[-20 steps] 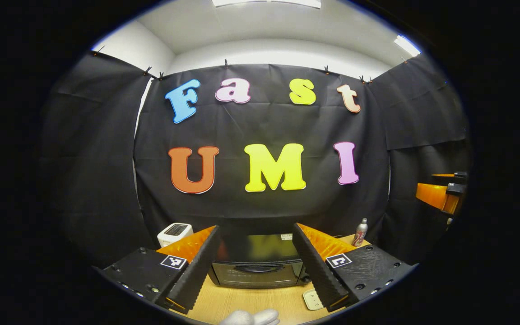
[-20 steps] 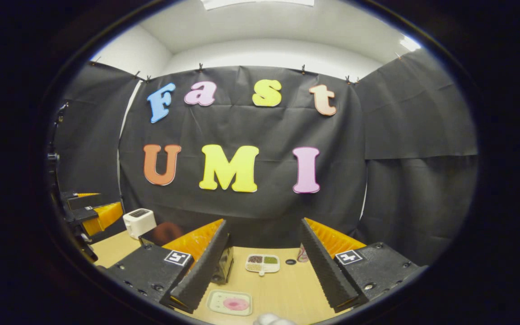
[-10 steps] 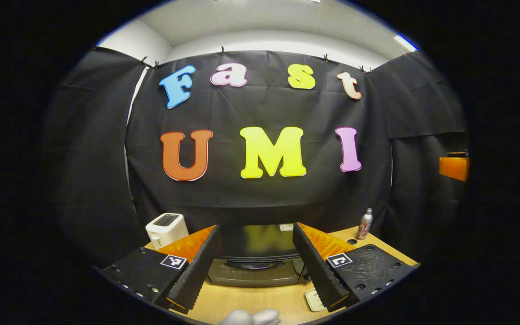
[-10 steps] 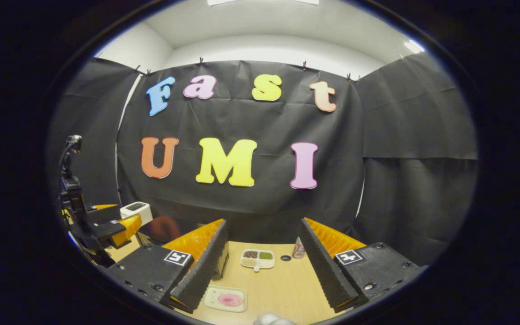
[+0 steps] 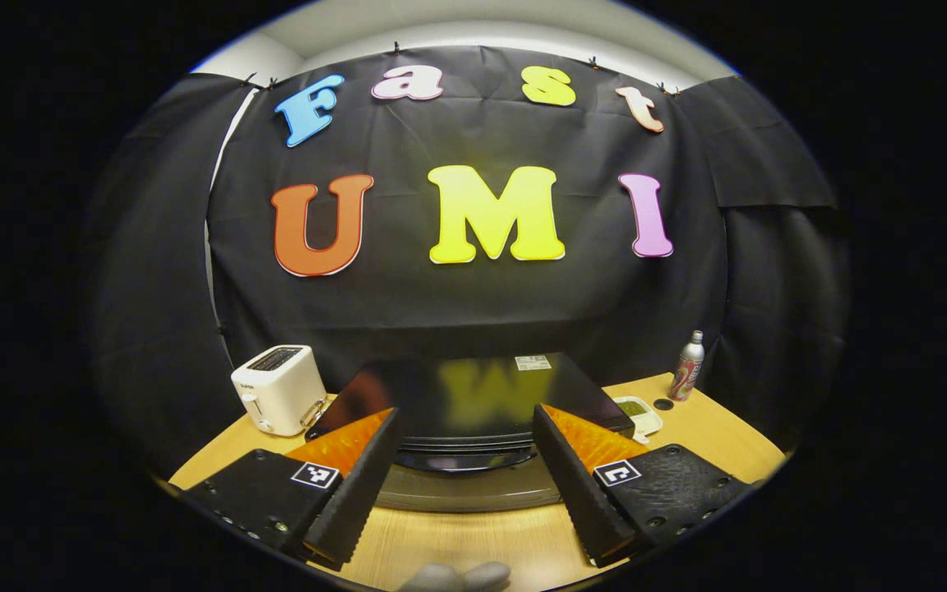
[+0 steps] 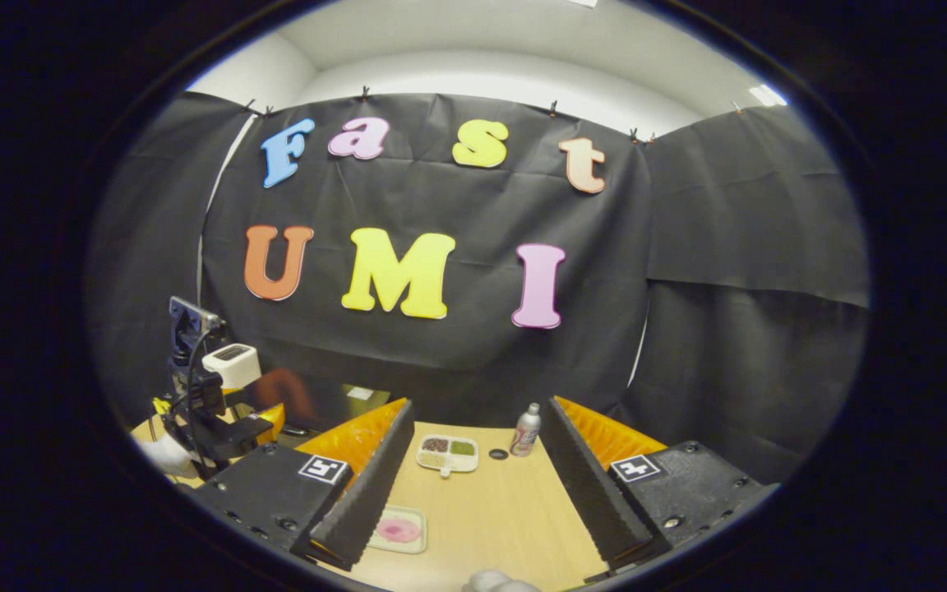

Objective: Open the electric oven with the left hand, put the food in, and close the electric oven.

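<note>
Just in front of oven [image 5: 465,411], my L gripper [image 5: 465,485] fingers apart; R gripper [image 6: 478,493] fingers apart over table [image 6: 506,518].

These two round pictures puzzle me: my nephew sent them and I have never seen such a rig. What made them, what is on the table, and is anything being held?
A person holds a two-finger claw in each hand, and a small fisheye camera rides on each claw, looking forward along its fingers. In the left gripper view, the left claw is open and holds nothing; it points at a dark electric oven with its door closed. A white toaster stands to the oven's left, a bottle farther to its right. In the right gripper view, the right claw is also open and holds nothing. Ahead of it on the wooden table are a divided dish with small portions of food, the bottle, and a tray with something pink near its left finger.
</note>
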{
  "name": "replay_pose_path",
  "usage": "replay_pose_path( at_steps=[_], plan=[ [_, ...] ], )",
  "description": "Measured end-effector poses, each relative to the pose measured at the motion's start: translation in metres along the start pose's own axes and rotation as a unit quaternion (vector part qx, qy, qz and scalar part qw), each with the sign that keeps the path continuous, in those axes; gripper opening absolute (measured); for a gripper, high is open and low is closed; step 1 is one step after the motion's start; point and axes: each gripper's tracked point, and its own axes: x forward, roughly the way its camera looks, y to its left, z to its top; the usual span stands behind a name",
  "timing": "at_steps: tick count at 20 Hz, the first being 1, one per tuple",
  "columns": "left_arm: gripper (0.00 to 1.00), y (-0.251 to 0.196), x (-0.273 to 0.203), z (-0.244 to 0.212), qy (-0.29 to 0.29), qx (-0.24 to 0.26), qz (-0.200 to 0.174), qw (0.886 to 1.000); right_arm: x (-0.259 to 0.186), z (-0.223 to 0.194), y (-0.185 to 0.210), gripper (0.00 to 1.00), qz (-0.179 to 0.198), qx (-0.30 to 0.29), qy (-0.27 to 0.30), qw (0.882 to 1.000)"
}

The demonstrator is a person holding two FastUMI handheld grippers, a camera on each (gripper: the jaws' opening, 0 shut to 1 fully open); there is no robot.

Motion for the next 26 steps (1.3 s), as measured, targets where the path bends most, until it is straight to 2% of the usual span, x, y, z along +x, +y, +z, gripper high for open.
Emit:
replay_pose_path(
  at_steps=[2,3,6,10,26],
  plan=[
    [0.96,0.005,0.016,-0.016,0.023,-0.004,0.005,1.0,0.001,-0.006,-0.003,0.96,-0.007,-0.005,0.009,1.0],
    [0.96,0.006,0.023,-0.023,0.031,-0.008,0.005,0.999,0.001,-0.007,-0.002,1.0,-0.009,-0.008,0.011,1.0],
    [0.96,0.014,0.036,-0.045,0.06,0.002,0.016,0.998,0.002,-0.009,0.004,0.97,-0.01,-0.012,0.015,1.0],
    [0.97,0.014,0.038,-0.043,0.052,0.003,0.007,0.999,0.004,-0.008,0.013,1.0,-0.004,-0.01,0.016,1.0],
    [0.97,0.009,-0.025,-0.076,0.076,0.002,0.001,0.997,0.001,-0.021,0.034,1.0,0.035,0.007,0.025,0.999]
  ],
)
